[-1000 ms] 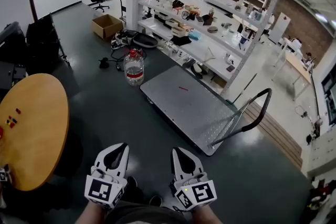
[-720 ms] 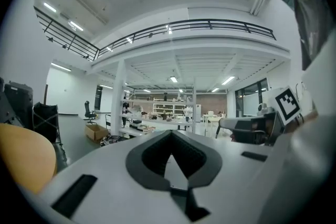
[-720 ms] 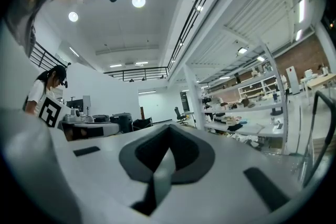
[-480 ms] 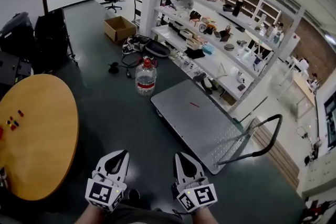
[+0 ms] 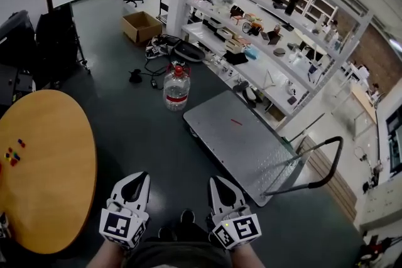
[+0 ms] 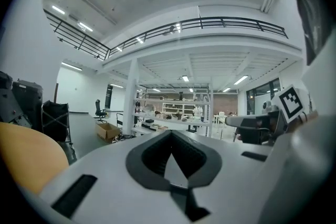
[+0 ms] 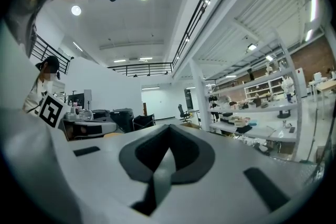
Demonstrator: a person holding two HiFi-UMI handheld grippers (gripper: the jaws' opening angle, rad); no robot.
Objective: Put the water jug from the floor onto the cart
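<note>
- Two grippers sit low at the near edge of the head view. The left gripper [image 5: 139,180] and the right gripper [image 5: 217,182] are side by side and point ahead.
- Each has its jaws pressed together with nothing between them. Each gripper's own view shows closed tips and open room beyond, so neither holds anything.
- The jug [image 5: 176,88] stands upright on the floor [image 5: 135,135], red cap up. It is just off the far corner of the cart [image 5: 242,141] and well ahead of both grippers.
- That spot likely suits the job: with the jug right beside the low deck, the lift looks short.
- The cart's handle [image 5: 314,163] rises at the near right end, leaving the jug's side open for loading.
- Judged from this, the task is at the approach. The jug is untouched, and the jaws must open before any grasp.
- A round table [image 5: 50,166] lies left of the path and shelves [image 5: 264,34] lie right of it.
</note>
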